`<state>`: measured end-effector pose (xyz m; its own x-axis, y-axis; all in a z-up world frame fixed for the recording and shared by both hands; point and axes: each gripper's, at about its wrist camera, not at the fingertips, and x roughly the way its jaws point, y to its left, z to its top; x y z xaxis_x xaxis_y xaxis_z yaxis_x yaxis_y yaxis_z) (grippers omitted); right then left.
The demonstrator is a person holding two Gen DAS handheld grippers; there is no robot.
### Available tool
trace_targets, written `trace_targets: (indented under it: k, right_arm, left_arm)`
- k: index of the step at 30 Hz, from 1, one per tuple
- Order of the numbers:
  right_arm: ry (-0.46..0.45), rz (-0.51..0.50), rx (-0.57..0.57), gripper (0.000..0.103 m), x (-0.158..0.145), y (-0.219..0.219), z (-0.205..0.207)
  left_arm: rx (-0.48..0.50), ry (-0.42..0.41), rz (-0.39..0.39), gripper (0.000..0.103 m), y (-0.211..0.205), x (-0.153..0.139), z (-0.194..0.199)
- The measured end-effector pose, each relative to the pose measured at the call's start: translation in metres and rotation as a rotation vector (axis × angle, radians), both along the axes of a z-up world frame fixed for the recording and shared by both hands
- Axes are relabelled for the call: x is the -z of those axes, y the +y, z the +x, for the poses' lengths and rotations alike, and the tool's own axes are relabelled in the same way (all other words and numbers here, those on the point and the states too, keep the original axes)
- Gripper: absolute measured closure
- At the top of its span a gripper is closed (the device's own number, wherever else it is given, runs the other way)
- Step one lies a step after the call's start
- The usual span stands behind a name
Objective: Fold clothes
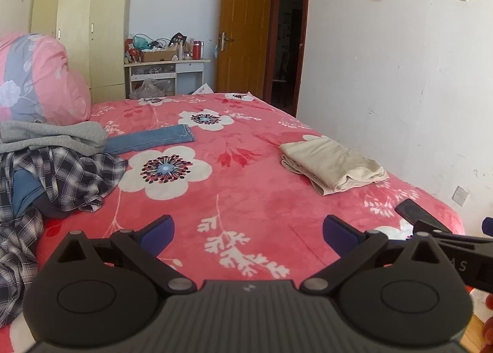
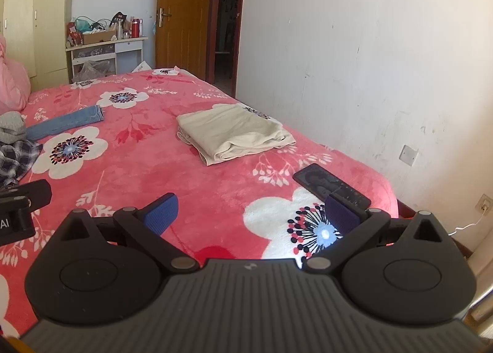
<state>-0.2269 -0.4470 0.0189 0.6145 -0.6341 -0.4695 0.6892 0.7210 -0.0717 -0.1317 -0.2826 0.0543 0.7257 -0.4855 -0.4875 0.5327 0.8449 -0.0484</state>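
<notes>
Between your jaws, nothing is being held: the left gripper [image 1: 248,231] and right gripper [image 2: 252,213] are both hovering wide apart over the red floral blanket [image 1: 246,192]. Just ahead of the right jaws a black phone [image 2: 331,186] is lying. Beyond it, 1 beige garment [image 2: 234,134] is sitting already folded. Ahead-left of the left jaws, the plaid shirt [image 1: 61,177], grey top [image 1: 55,135] and jeans [image 1: 151,139] are waiting in a heap. They are looking soft, light and floppy, so pinch the plaid shirt at a hem edge.

Both wrist views look low along the bed [image 1: 246,186] toward the far door [image 2: 181,11], sharing the folded beige garment [image 1: 332,165].
</notes>
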Motion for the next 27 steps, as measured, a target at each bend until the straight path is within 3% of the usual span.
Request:
trace_targets:
  k: [27]
  right_arm:
    - [0.012, 0.003, -0.001, 0.001, 0.0014, 0.0014, -0.0049]
  left_arm:
    - [-0.006, 0.002, 0.024, 0.000, -0.0045, 0.0021, -0.0089]
